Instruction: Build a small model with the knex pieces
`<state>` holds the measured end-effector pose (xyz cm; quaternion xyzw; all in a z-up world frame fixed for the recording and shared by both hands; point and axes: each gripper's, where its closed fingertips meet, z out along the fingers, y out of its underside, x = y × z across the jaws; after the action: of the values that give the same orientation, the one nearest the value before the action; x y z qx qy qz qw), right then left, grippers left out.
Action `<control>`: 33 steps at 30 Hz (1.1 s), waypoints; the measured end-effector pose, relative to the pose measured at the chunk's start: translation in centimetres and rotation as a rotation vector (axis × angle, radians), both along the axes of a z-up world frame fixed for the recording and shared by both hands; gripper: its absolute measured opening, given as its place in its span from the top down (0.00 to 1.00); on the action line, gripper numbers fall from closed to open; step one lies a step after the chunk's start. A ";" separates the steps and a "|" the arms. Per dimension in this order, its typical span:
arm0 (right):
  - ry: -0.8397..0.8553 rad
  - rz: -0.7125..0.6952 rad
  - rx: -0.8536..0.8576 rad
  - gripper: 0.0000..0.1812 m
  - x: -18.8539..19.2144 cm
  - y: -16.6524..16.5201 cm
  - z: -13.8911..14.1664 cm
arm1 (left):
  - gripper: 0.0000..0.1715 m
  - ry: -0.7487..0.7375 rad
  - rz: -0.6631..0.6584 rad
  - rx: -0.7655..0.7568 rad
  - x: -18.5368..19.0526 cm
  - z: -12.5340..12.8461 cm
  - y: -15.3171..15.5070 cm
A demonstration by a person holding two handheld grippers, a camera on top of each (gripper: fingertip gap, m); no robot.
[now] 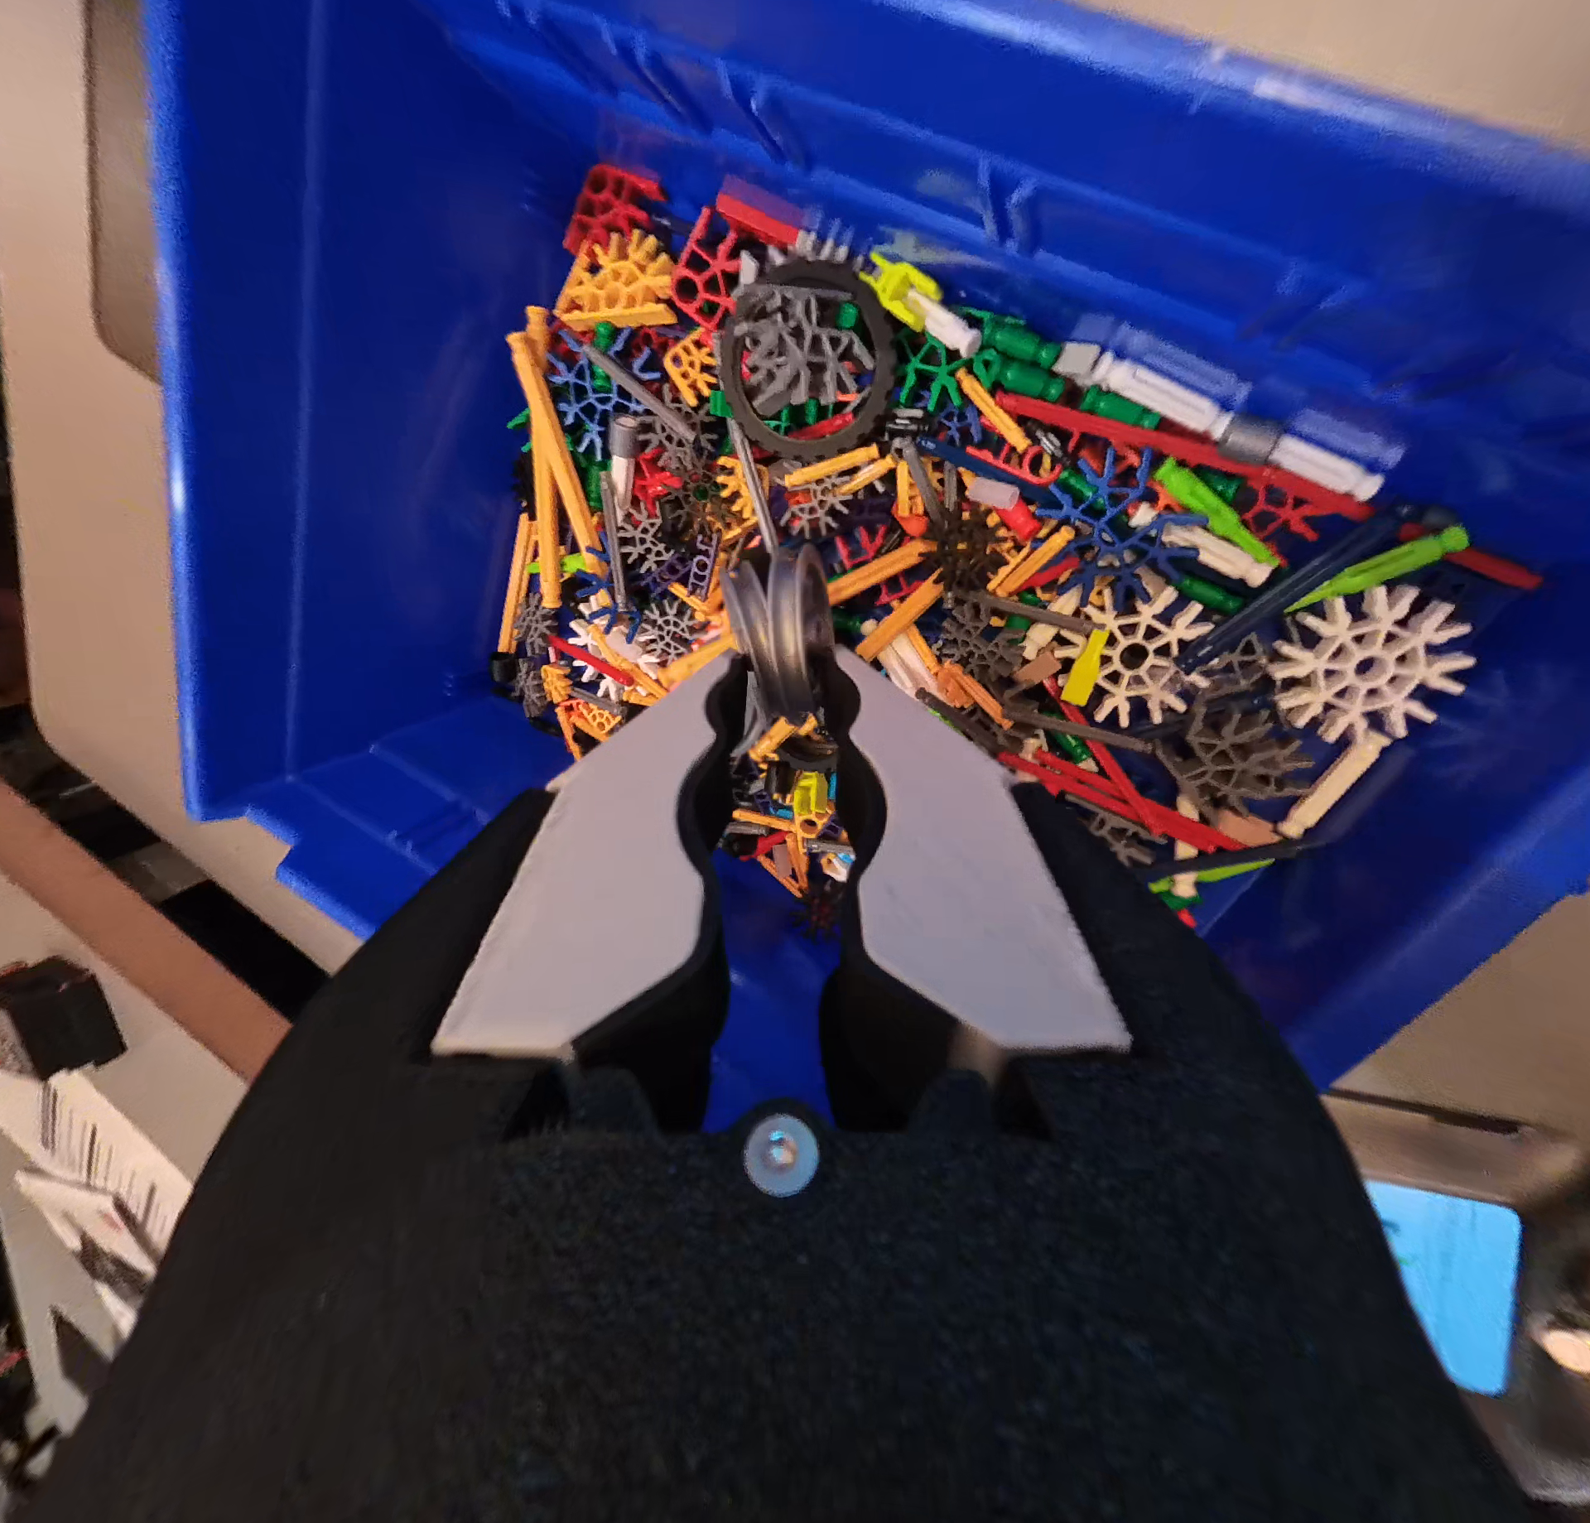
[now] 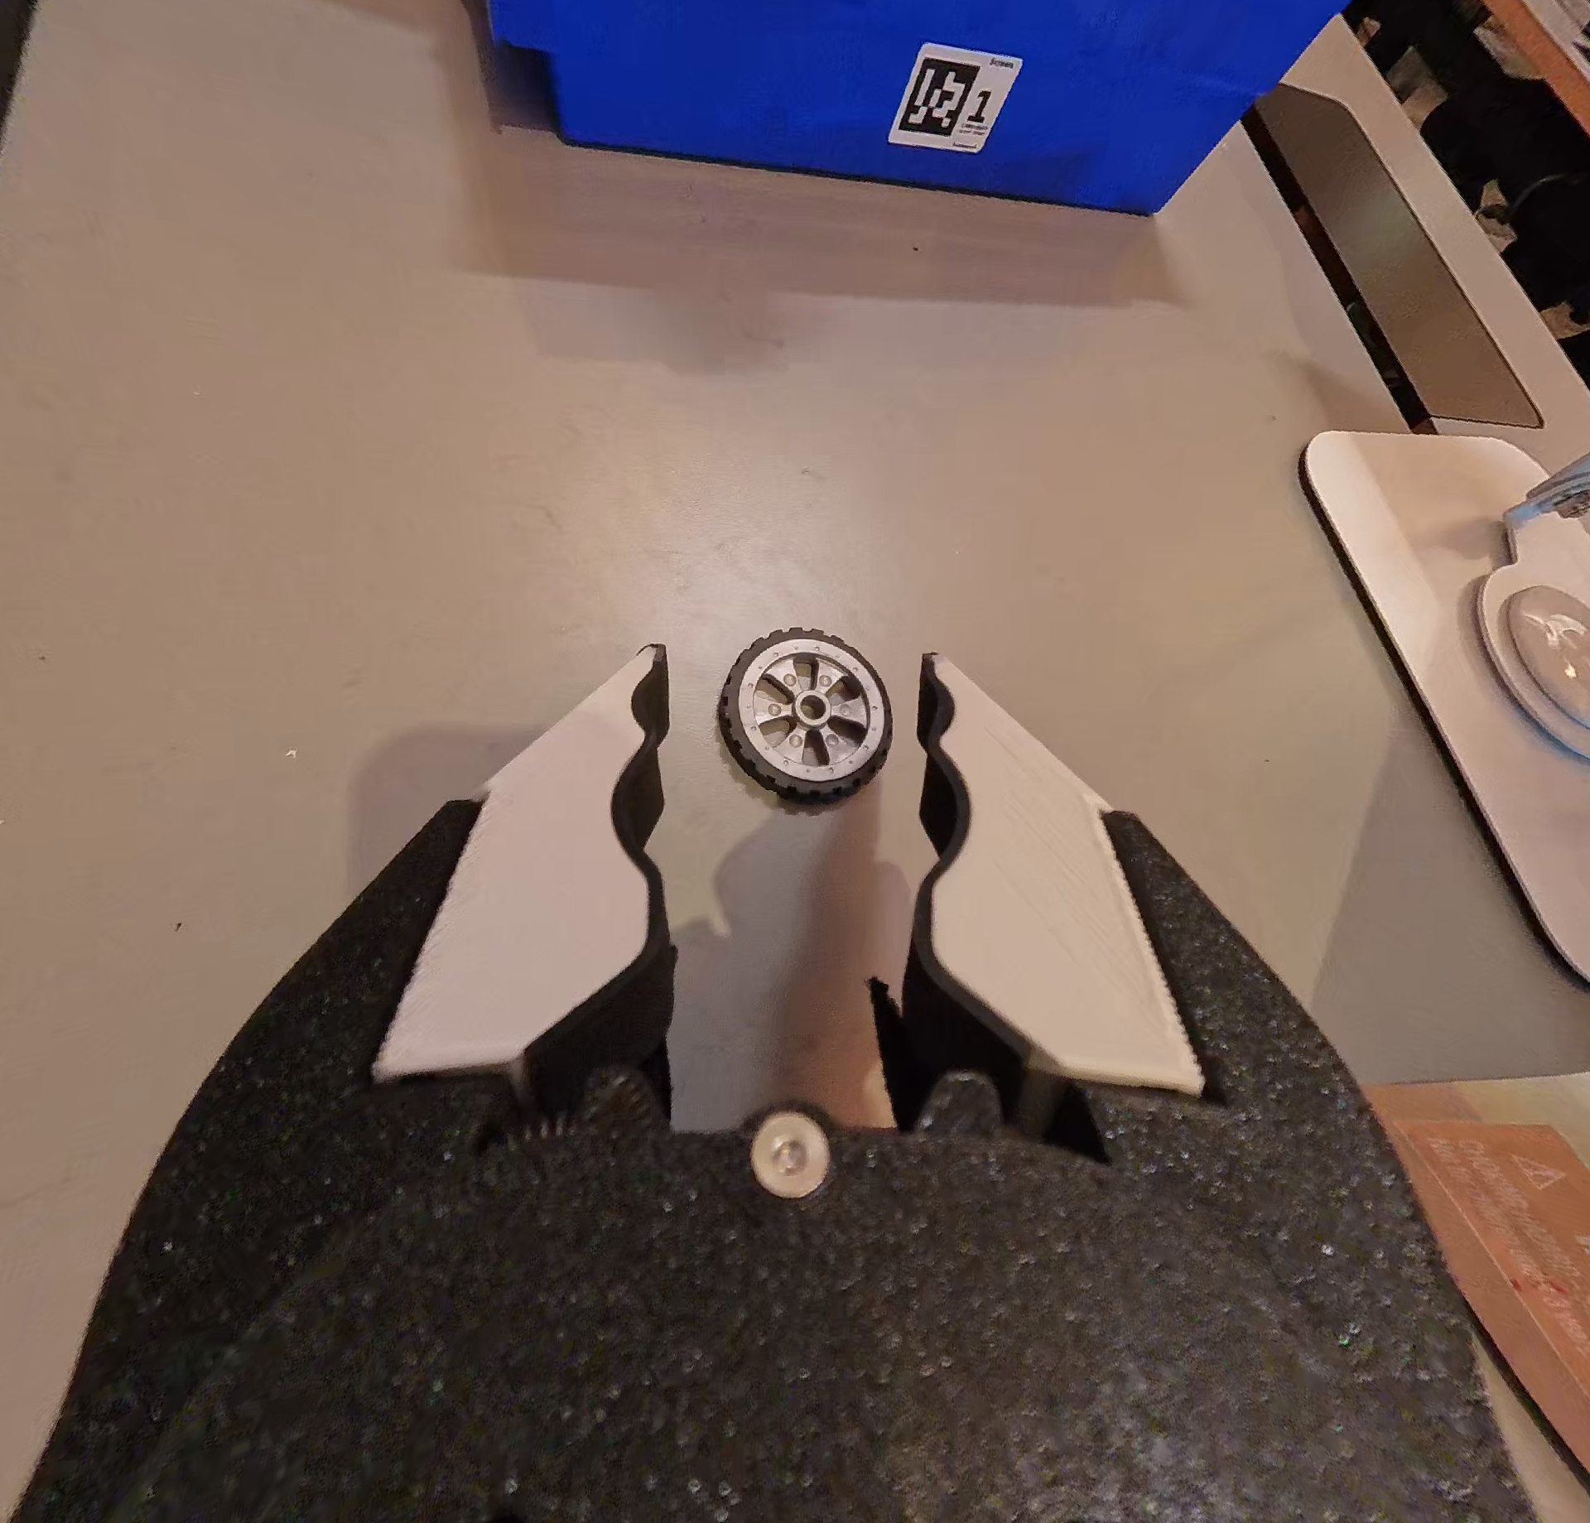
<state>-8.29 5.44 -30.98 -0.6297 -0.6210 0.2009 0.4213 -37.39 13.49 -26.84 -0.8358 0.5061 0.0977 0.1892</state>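
While apart, wheel point(image 2: 805, 724) between fingers point(image 2: 568, 836).

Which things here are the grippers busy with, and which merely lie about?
Busy with:
left gripper, shut on grey wheel hub
right gripper, open around tyred wheel
blue bin of building pieces

Lying about:
white tray
black tyre

Our left gripper point(image 1: 779, 673), black-bodied with pale grey fingers point(image 1: 637, 793), points forward and down, its tips drawn close together and pinched on a small silvery-grey grooved wheel piece point(image 1: 779, 621) that stands up between them. Our right gripper point(image 2: 791, 673), same black body and pale grey fingers point(image 2: 551, 862), hangs low and level, angled downward, its tips spread wide apart and gripping nothing.
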 end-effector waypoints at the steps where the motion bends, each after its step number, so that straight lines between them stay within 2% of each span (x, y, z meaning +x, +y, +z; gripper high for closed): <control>1: -0.001 0.000 0.001 0.68 0.0 0.0 0.0 | 0.91 0.008 0.011 0.027 0.2 0.5 0.0; 4: -0.002 0.002 0.005 0.68 0.0 0.0 0.0 | 0.91 0.013 0.045 0.094 1.1 2.0 -0.2; 8: -0.008 -0.001 0.013 0.68 0.0 0.0 -0.1 | 0.92 -0.056 0.152 0.222 2.7 4.7 -0.5; 10: -0.010 0.002 0.017 0.68 0.0 -0.1 -0.2 | 0.92 -0.040 0.194 0.296 3.1 5.6 -0.9; 13: -0.016 -0.004 0.024 0.68 0.0 0.0 -0.3 | 0.92 -0.089 0.267 0.337 3.7 5.4 -1.3; 16: -0.033 -0.021 0.034 0.68 0.0 0.2 -0.5 | 0.92 -0.123 0.323 0.318 2.8 3.9 -1.3; 18: -0.049 -0.027 0.045 0.68 0.0 0.3 -0.7 | 0.91 -0.222 0.335 0.287 3.0 3.4 -1.6; 23: -0.067 -0.042 0.043 0.68 -0.1 0.4 -1.0 | 0.92 -0.440 0.345 0.259 2.4 4.6 -2.6; 29: 0.048 -0.074 0.051 0.67 -1.5 0.8 2.8 | 0.92 -0.773 0.216 0.288 5.3 8.9 -4.9; 33: 0.106 -0.045 0.059 0.67 -4.1 -0.3 5.8 | 0.92 -0.811 0.218 0.302 5.0 8.8 -5.1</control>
<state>-12.38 5.17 -25.18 -0.6194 -0.5891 0.2060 0.4763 -32.36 8.37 -18.04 -0.8180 0.2798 -0.1456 0.4810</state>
